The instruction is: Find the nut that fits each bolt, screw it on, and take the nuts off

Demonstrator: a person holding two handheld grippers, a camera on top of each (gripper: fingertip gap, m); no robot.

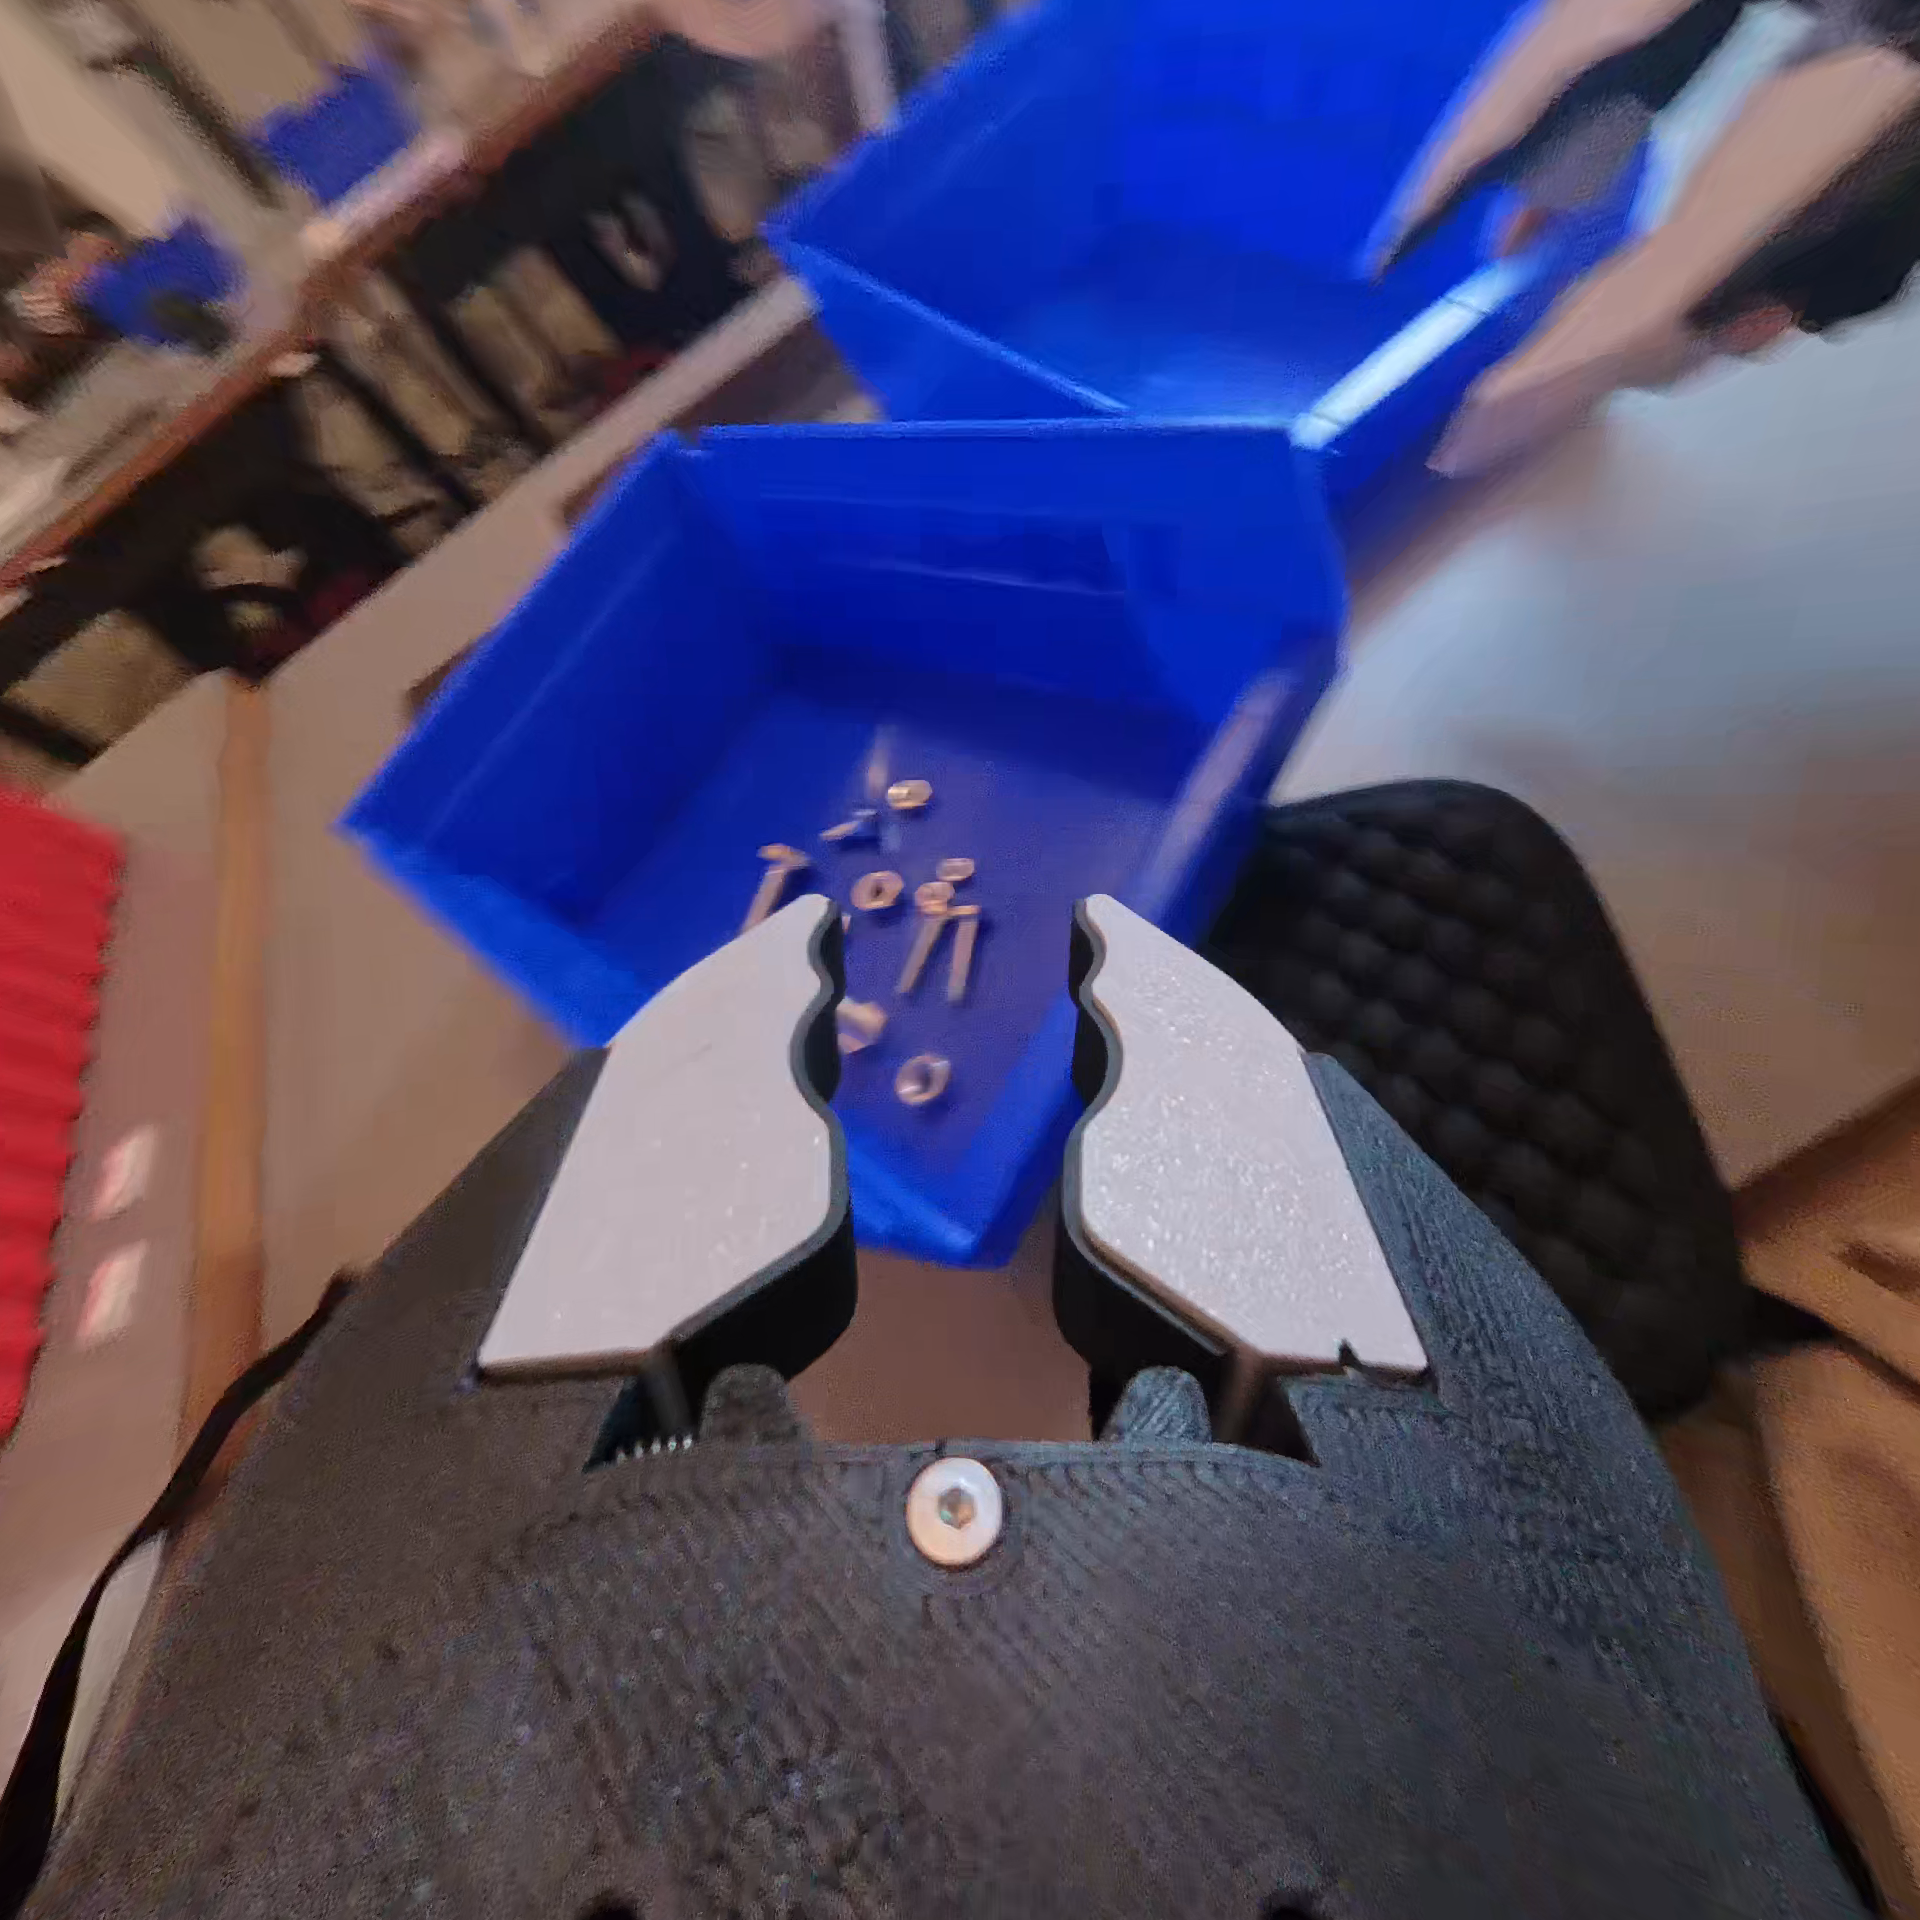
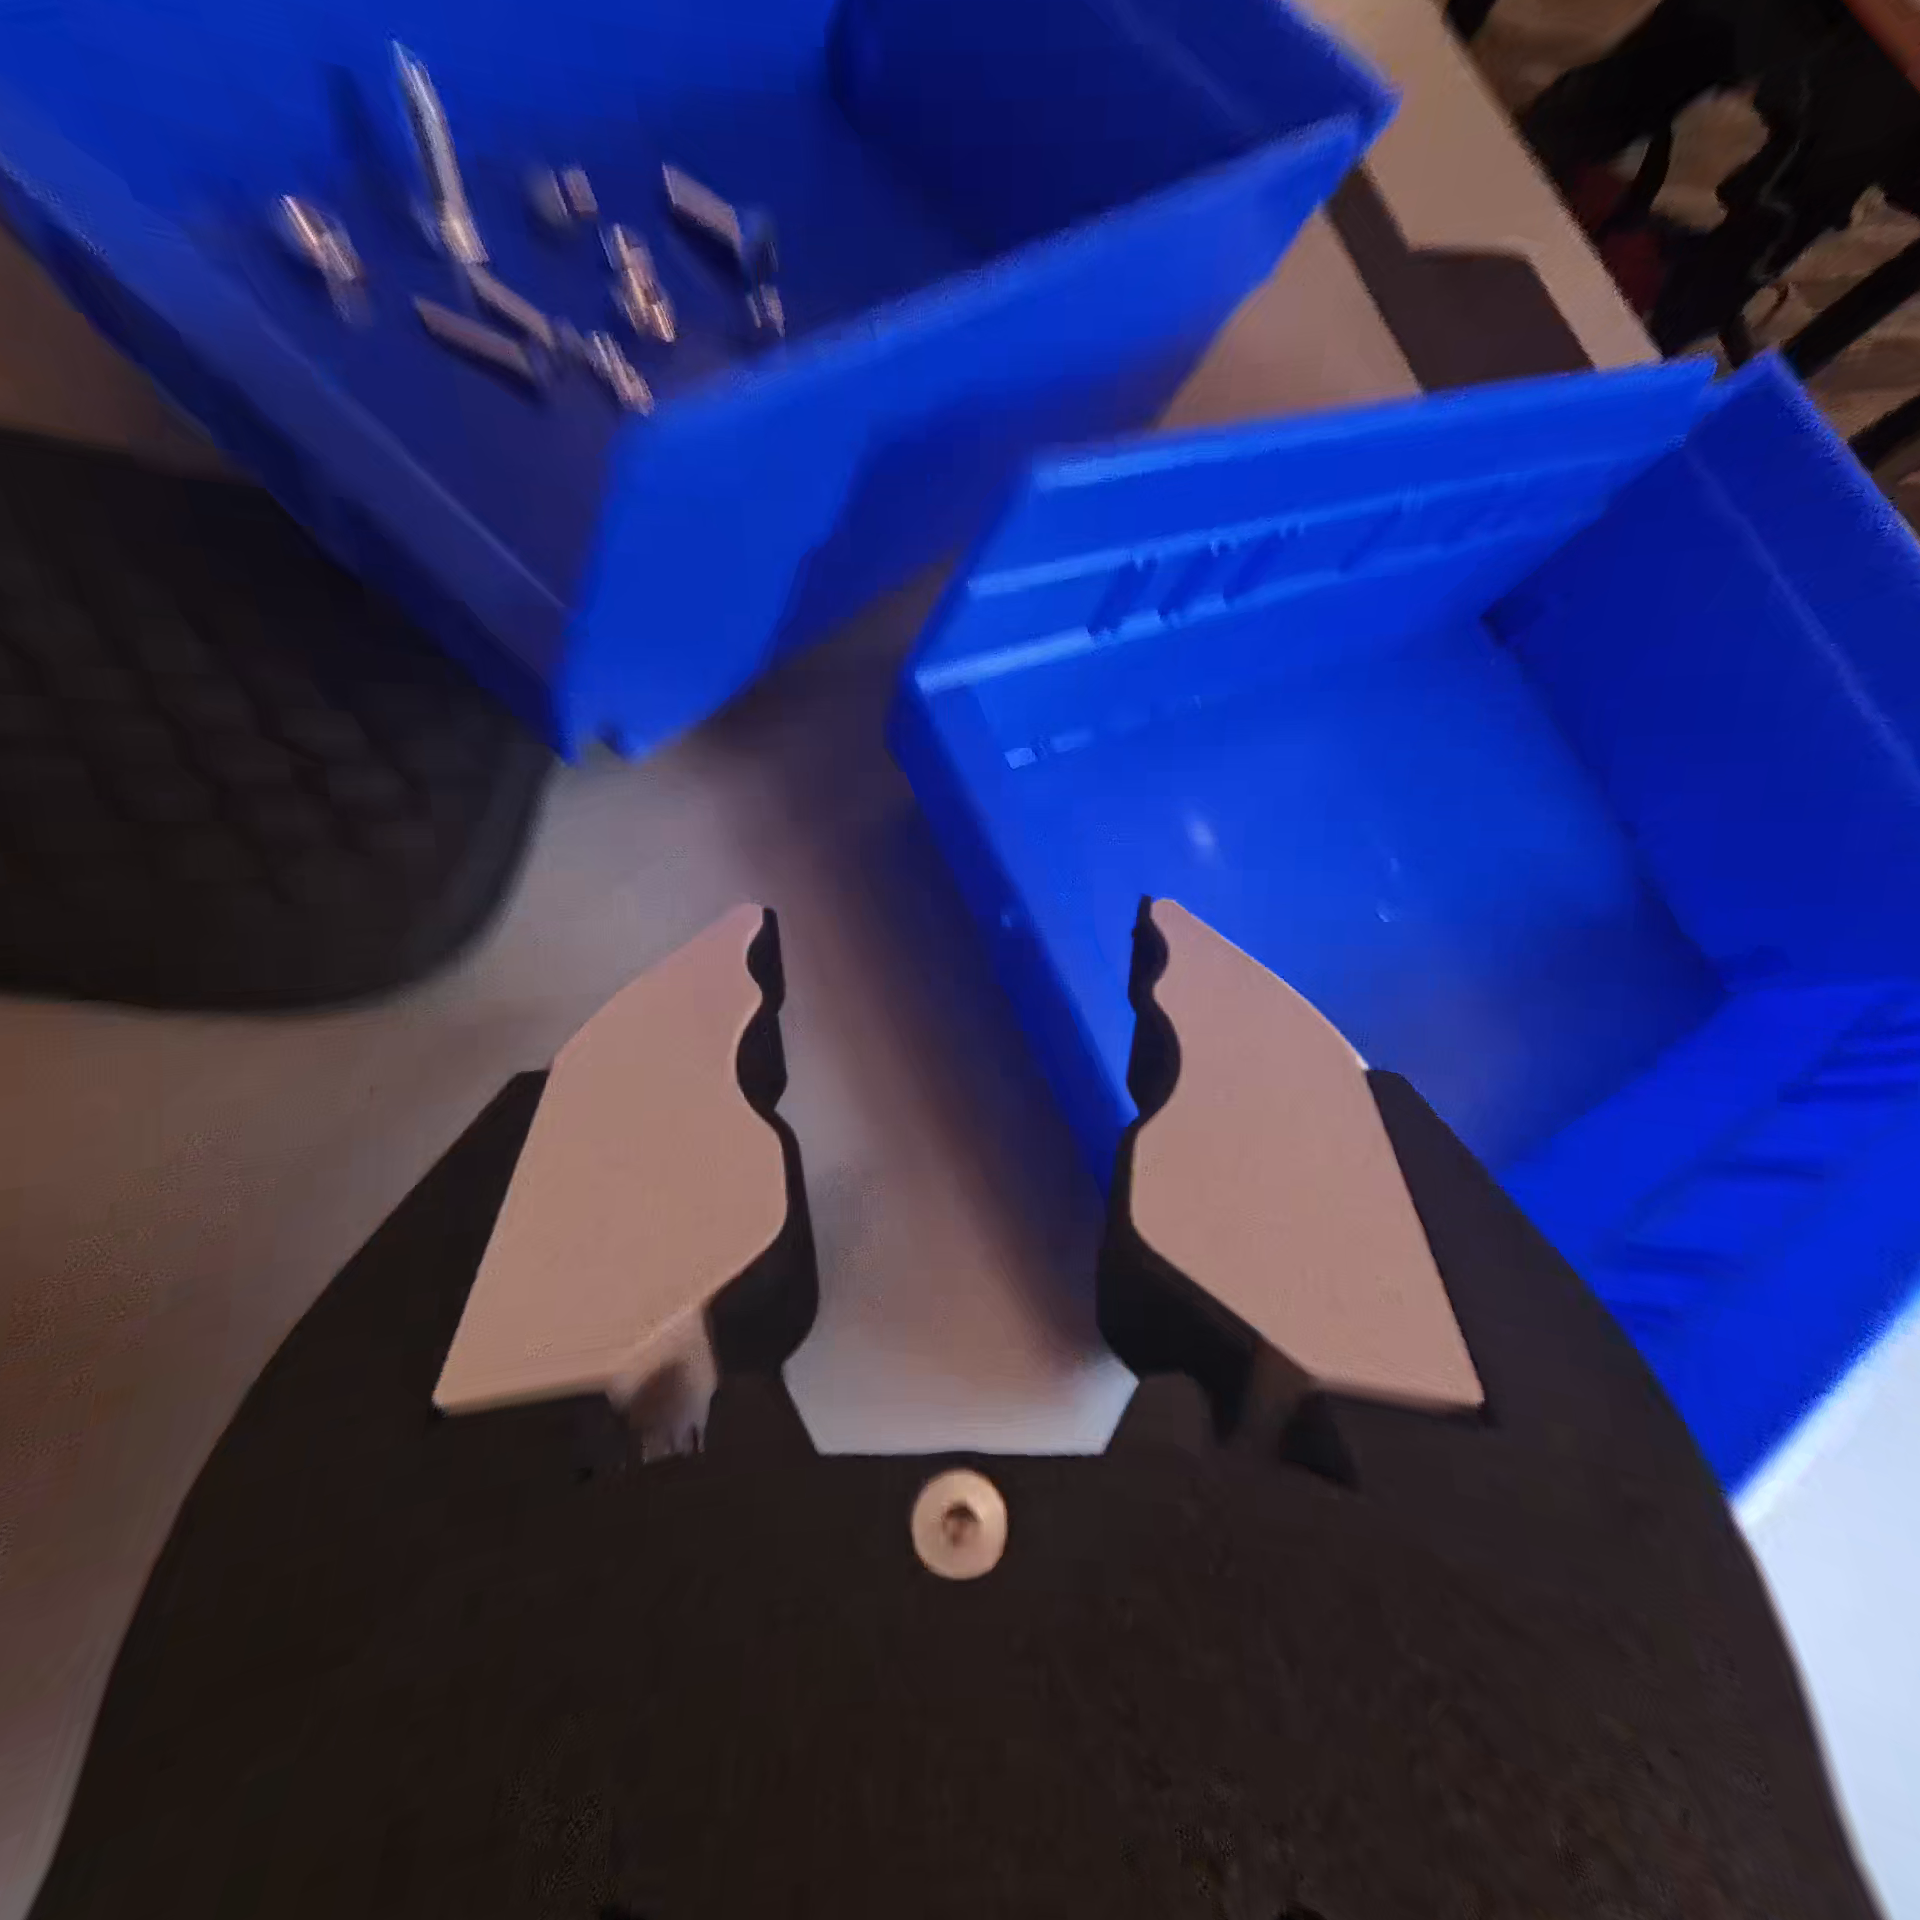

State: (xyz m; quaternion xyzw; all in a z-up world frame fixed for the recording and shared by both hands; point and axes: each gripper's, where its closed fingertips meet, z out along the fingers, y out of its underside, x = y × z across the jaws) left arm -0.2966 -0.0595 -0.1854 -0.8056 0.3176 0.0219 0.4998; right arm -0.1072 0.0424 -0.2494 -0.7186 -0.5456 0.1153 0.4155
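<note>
Lying loose on the floor of the bin [image 1: 499, 790] at centre frame in the left view, the bolts [image 1: 940, 951] and nuts [image 1: 923, 1075] look small, hard, light and slippery. Both the left gripper [image 1: 951, 914] and right gripper [image 2: 956, 920] are spread and empty. Judging by shape, a bolt is best pinched across its shank, a nut across its flats.

two blue bins [image 1: 582, 748], one mat [image 1: 1455, 1039], perhaps

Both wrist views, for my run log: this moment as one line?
left hand-held gripper: open, empty, over bin of nuts and bolts | right hand-held gripper: open, empty, beside empty bin | no fastener picked
</note>
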